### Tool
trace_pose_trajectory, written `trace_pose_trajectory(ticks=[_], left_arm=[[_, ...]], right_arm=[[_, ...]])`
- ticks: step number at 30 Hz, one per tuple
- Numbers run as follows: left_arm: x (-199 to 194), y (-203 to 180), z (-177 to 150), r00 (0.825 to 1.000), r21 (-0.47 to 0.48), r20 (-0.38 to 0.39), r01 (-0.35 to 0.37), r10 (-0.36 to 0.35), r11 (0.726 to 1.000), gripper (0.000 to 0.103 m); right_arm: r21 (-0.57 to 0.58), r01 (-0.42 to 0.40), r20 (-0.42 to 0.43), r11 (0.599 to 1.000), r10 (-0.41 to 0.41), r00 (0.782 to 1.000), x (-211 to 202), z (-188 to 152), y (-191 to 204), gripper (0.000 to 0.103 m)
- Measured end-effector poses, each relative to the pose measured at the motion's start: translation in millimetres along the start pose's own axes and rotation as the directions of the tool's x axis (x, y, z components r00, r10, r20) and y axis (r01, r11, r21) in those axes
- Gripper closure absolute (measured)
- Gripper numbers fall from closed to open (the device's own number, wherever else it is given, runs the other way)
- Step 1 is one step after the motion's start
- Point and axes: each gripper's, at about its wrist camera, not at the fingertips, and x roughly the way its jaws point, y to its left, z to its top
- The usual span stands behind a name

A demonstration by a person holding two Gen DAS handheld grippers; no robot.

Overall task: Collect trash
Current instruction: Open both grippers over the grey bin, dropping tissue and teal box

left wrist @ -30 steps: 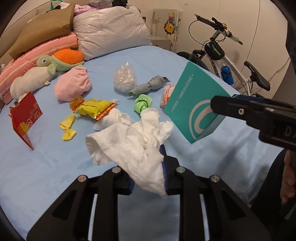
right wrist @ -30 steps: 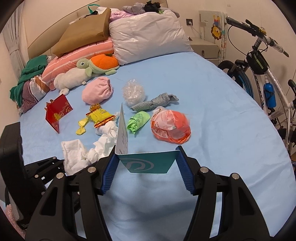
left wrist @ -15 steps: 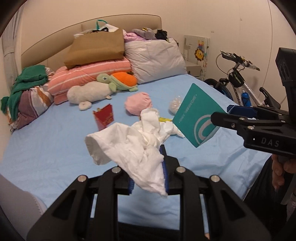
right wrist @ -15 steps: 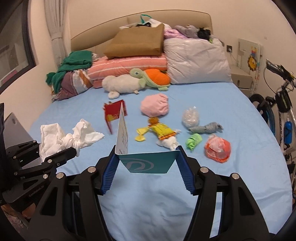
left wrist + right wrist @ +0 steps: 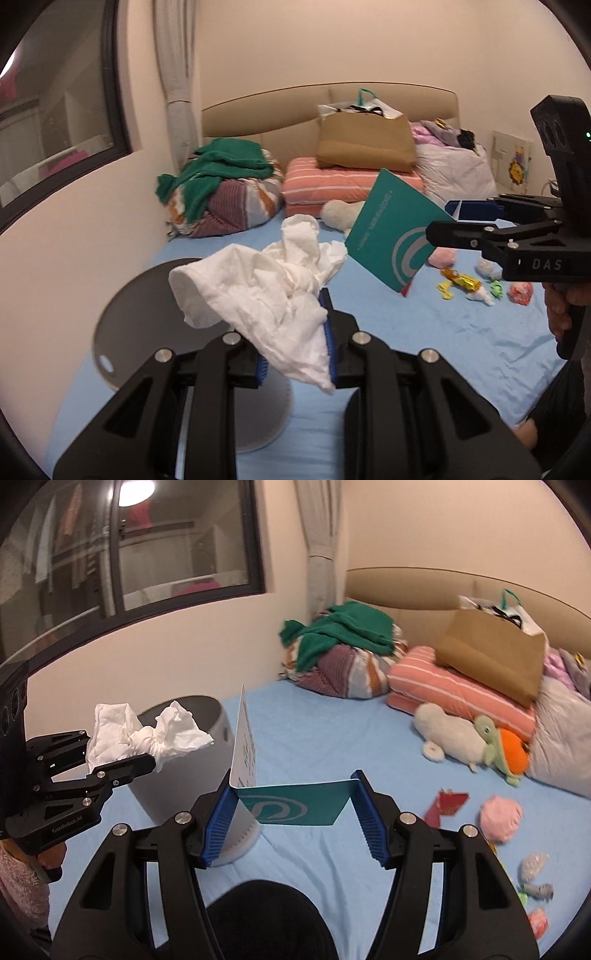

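Tissue (image 5: 273,295), white and crumpled, sits clamped in the left gripper (image 5: 295,347); the right gripper (image 5: 291,812) pinches a teal box (image 5: 295,806). Only the right view shows the grey bin (image 5: 192,738) whole.

The setting is a bedroom in a home. A bed (image 5: 317,738) with a light blue sheet fills most of both views, backed by a padded beige headboard (image 5: 280,110) at 12 o'clock. Striped pillows (image 5: 332,181), a pile of folded clothes (image 5: 343,653) and a soft toy turtle (image 5: 498,749) lie at the head end. A curtain (image 5: 177,74) hangs at 11 o'clock beside a dark-framed window (image 5: 147,554). A grey bin (image 5: 192,746) stands against the bed at 9 o'clock.
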Motion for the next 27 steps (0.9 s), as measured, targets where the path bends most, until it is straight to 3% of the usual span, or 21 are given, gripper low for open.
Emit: trace_pose_trajectory(ticks=[4, 9, 14, 16, 18, 19, 27], left_arm=[[-14.2, 38.8, 11.1, 0.992, -0.037, 0.019, -0.125, 0.126, 0.991, 0.079], [-19.5, 77.6, 17.4, 0.975, -0.076, 0.014, -0.22, 0.222, 0.972, 0.079], [-19.0, 113.7, 12.0, 0.965, -0.105, -0.015, -0.261, 0.261, 0.96, 0.077], [-15.2, 123.9, 6.5, 0.964, -0.121, -0.039, -0.265, 0.262, 0.957, 0.069], [-11.6, 134.2, 0.5, 0.959, -0.145, -0.06, -0.284, 0.278, 0.948, 0.029], [-10.4, 136.8, -2.4, 0.957, -0.153, -0.06, -0.288, 0.282, 0.945, 0.024], [7.2, 136.6, -11.2, 0.964, -0.141, -0.094, -0.262, 0.25, 0.955, 0.024]], right_arm=[[-0.077, -0.102, 0.027, 0.992, 0.104, 0.994, 16.8, 36.0, 39.2, 0.044], [-0.156, -0.19, 0.032, 0.969, 0.197, 0.98, 38.5, 71.2, 79.5, 0.044], [-0.205, -0.236, 0.004, 0.95, 0.242, 0.97, 68.5, 98.0, 108.1, 0.043], [-0.21, -0.253, -0.02, 0.945, 0.254, 0.967, 83.1, 103.3, 116.8, 0.037], [-0.207, -0.261, -0.052, 0.943, 0.256, 0.965, 95.6, 105.6, 124.7, 0.022], [-0.209, -0.26, -0.061, 0.943, 0.253, 0.966, 102.1, 107.3, 130.1, 0.022], [-0.204, -0.199, -0.096, 0.958, 0.183, 0.978, 120.0, 94.8, 121.7, 0.022]])
